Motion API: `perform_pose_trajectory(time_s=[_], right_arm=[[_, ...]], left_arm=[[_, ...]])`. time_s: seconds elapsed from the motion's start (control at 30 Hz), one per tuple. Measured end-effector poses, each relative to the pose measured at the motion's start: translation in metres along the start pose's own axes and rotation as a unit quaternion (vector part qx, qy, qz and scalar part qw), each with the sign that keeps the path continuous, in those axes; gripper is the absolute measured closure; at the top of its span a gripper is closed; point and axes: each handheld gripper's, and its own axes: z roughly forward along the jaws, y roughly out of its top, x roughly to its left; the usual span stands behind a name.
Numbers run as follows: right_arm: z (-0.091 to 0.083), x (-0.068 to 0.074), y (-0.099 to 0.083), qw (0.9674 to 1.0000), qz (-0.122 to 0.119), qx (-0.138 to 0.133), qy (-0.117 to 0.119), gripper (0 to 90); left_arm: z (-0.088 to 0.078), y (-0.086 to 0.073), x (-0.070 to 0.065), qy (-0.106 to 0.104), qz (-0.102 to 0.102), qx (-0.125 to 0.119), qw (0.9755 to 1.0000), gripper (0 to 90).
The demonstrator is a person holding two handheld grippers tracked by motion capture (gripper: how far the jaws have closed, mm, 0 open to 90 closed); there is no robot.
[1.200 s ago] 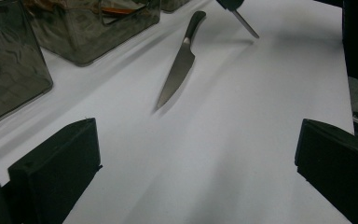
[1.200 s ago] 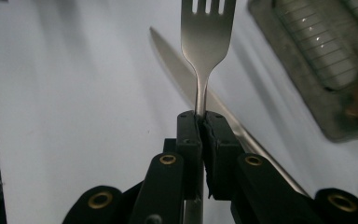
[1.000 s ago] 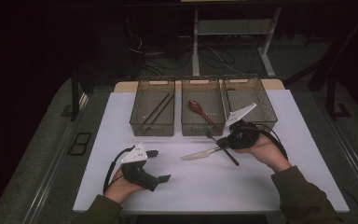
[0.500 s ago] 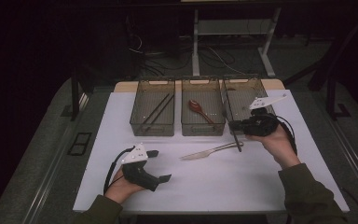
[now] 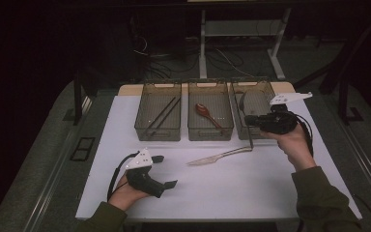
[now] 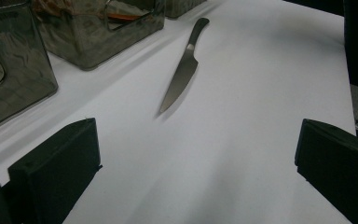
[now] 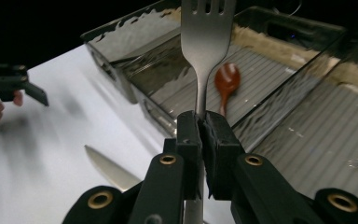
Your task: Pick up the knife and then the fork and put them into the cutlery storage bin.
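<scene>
A white table top (image 5: pixel 232 188) is seen in the high view, and along its far edge three smoky, translucent bins are set side by side in a row. In the left bin (image 5: pixel 158 112) a pair of dark chopsticks (image 5: pixel 163 116) is laid on a slant across the ribbed floor. In the middle bin (image 5: pixel 210 111) a reddish-brown spoon (image 5: pixel 206 112) is laid, its bowl toward the far end; the same spoon (image 7: pixel 227 79) is seen in the right gripper view. The contents of the right bin (image 5: pixel 254 104) cannot be made out in the high view, part of it being covered by the right gripper; the stretch of its floor seen in the right gripper view is bare. A table knife (image 5: pixel 217 156) is laid flat on the white surface in front of the middle and right bins, apart from both, and is also seen in the left gripper view (image 6: pixel 182 70). The right gripper (image 7: pixel 201 126) is held raised at the near front of the right bin, its jaws pressed tight on the neck of a metal fork (image 7: pixel 206 42), whose tines are pointed away over the middle bin. The left gripper (image 5: pixel 163 170) is rested at the near left of the table, well apart from the knife, its jaws spread wide with nothing between them.
</scene>
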Motion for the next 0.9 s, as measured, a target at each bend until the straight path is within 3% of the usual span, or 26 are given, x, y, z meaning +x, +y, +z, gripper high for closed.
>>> perform_pose_trajectory(time_s=[0.3, 0.6, 0.7, 0.9], right_arm=[[-0.020, -0.017, 0.006, 0.9991, 0.004, -0.027, -0.033, 84.1], [-0.045, -0.041, 0.009, 0.9949, 0.018, -0.058, -0.081, 84.1], [-0.048, -0.051, 0.012, 0.9929, 0.021, -0.060, -0.100, 84.1], [-0.043, -0.069, 0.015, 0.9912, 0.036, -0.059, -0.113, 84.1]], left_arm=[[-0.001, 0.000, 0.000, 0.002, 0.000, -0.003, 1.0000, 0.0], [-0.001, 0.000, 0.001, 0.003, -0.001, -0.004, 1.0000, 0.0], [-0.001, 0.000, 0.001, 0.003, -0.002, -0.004, 1.0000, 0.0], [-0.001, 0.000, 0.002, 0.003, -0.001, -0.003, 1.0000, 0.0]])
